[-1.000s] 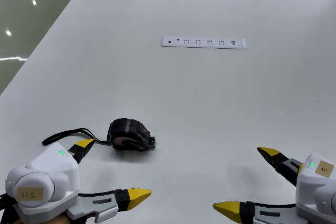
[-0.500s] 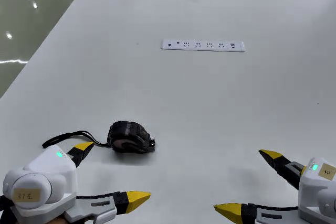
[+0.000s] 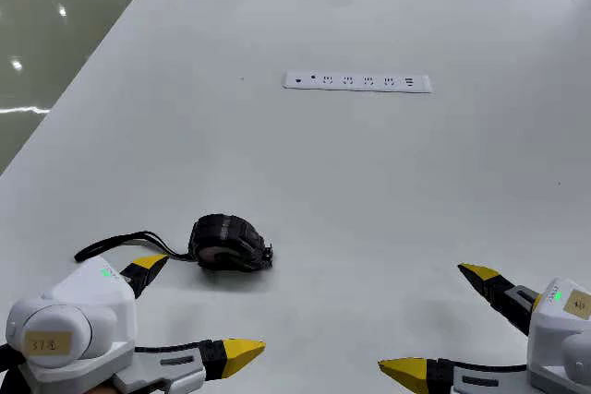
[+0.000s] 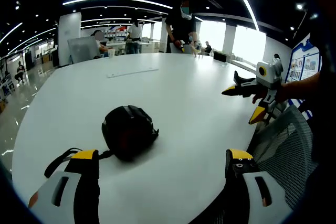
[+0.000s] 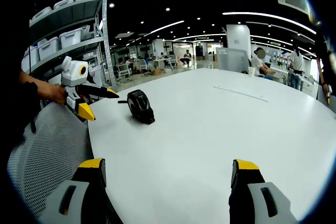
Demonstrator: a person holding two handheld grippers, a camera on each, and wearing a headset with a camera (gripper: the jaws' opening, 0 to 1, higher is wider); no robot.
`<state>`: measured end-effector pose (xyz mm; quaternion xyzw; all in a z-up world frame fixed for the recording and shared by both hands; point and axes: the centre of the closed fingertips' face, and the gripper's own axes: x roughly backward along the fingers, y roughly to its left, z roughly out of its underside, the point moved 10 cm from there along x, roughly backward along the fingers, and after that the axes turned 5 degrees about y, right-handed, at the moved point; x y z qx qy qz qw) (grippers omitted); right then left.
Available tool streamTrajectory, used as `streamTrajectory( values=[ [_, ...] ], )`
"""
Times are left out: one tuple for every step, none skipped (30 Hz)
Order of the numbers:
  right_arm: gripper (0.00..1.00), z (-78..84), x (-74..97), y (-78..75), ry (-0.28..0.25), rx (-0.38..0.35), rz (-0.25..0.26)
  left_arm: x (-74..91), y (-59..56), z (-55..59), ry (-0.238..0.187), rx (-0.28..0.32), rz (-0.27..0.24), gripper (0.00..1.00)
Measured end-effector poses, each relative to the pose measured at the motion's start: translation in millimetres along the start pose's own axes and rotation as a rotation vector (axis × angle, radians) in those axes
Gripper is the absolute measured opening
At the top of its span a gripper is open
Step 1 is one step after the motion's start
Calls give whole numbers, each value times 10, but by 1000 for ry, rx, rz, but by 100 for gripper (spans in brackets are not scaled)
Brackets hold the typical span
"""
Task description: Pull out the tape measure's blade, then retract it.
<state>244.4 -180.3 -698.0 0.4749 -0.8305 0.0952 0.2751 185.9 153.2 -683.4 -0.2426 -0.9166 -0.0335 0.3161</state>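
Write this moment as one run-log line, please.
stage: before grasp; tape measure: on table, blade in; left gripper: open, near it; right gripper: open, apart

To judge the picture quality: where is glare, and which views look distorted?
Head view: sharp; light streaks glare on the glossy green floor, and the black round tape measure casts a soft shadow. Left and right gripper views: fisheye curves the edge of the white table.

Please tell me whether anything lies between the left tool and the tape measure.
Nothing visible does. The tape measure sits on the bare white table just ahead of the open left tool. Its own black strap trails toward one jaw, off to the side of the approach.
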Motion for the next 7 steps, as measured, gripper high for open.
streamTrajectory(
  values=[
    [99,-1,1,1,-1,1,0,1,-2,0,2,3,3,98],
    [99,0,3,1,0,2,2,1,1,0,0,0,0,98],
    [99,-1,5,1,-2,3,3,2,3,1,0,0,1,98],
    [99,-2,6,2,-4,5,2,2,3,2,-1,1,2,98],
    [99,-3,7,4,-4,4,2,3,4,3,-2,-1,1,99],
    [99,-3,7,5,-3,4,2,4,4,5,-1,0,2,99],
    [99,-4,7,4,-2,6,2,5,3,8,0,2,4,99]
  ],
)
